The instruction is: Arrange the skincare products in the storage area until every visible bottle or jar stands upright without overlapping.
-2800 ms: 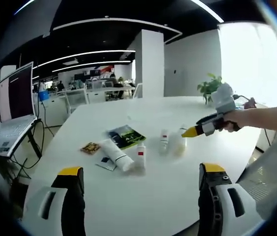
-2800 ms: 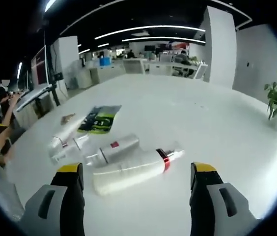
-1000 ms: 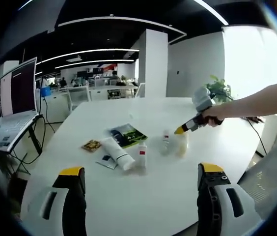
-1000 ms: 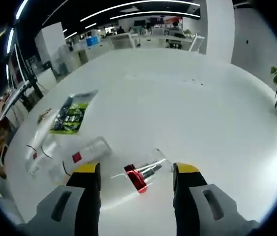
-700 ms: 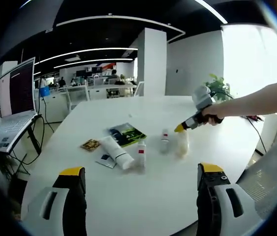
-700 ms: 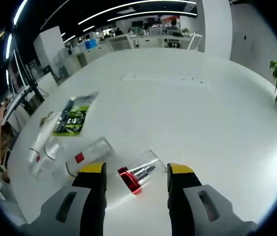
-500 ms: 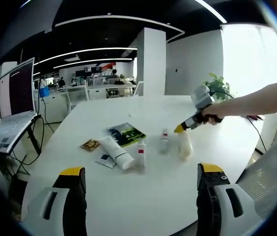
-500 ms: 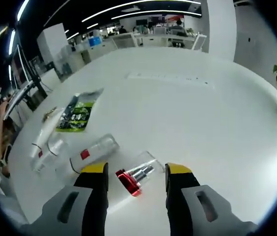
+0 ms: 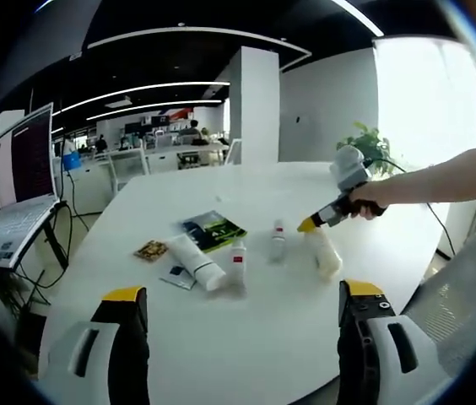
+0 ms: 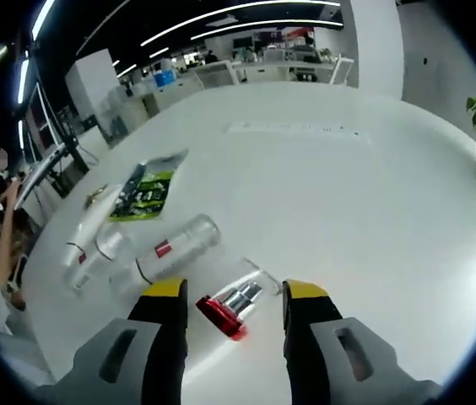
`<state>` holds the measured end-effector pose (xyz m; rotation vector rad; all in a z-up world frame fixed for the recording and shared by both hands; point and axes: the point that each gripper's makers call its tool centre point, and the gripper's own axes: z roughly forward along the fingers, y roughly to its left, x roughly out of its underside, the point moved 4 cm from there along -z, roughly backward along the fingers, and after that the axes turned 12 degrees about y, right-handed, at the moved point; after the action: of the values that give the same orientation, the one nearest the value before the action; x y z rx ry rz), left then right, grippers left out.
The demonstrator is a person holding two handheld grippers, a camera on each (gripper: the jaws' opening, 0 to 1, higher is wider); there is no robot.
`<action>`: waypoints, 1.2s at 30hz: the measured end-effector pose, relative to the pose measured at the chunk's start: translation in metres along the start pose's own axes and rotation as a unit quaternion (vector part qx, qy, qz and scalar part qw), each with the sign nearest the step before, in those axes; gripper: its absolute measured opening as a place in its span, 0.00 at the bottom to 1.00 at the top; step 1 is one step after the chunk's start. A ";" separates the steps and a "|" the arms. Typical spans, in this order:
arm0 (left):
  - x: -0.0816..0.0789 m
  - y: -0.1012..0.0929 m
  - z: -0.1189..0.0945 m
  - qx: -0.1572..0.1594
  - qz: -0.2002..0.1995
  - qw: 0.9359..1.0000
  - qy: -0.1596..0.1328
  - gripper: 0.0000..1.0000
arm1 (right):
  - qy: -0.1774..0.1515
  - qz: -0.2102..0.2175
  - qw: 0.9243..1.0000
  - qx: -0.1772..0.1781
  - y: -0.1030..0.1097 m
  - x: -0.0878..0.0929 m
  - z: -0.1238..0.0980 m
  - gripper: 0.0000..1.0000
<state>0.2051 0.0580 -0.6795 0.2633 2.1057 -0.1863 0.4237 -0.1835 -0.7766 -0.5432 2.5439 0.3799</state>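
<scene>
Right gripper (image 10: 231,297) clamps a clear pump bottle (image 10: 236,297) by its red collar, tilting it on the white surface (image 10: 373,211). Just beyond lie a red-labelled bottle (image 10: 175,249), a tube (image 10: 86,232) and a green packet (image 10: 147,187). Left gripper (image 9: 234,299) hangs wide open, well back from them.
</scene>
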 end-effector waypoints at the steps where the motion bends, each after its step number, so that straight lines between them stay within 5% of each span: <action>1: 0.000 -0.001 0.000 0.003 -0.005 1.000 -0.001 0.88 | -0.001 0.001 1.000 -0.001 0.001 0.002 -0.001 0.44; 2: 0.015 0.002 -0.004 -0.017 -0.044 0.998 0.037 0.88 | -0.001 0.004 1.000 -0.002 0.001 0.003 -0.001 0.44; 22: 0.006 -0.003 0.000 0.022 -0.019 0.999 0.030 0.88 | -0.025 0.024 0.999 -0.020 0.006 0.024 -0.007 0.41; 26: 0.005 -0.012 0.000 0.068 -0.039 0.997 0.027 0.88 | -0.023 0.033 0.999 -0.022 0.005 0.029 -0.008 0.37; 36: 0.006 -0.014 0.008 0.091 -0.008 0.994 0.053 0.88 | -0.028 0.020 0.999 -0.028 0.014 0.033 -0.005 0.38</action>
<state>0.2050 0.0435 -0.6889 0.3715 2.1989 -0.3822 0.3899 -0.1830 -0.7877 -0.4947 2.4994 0.4757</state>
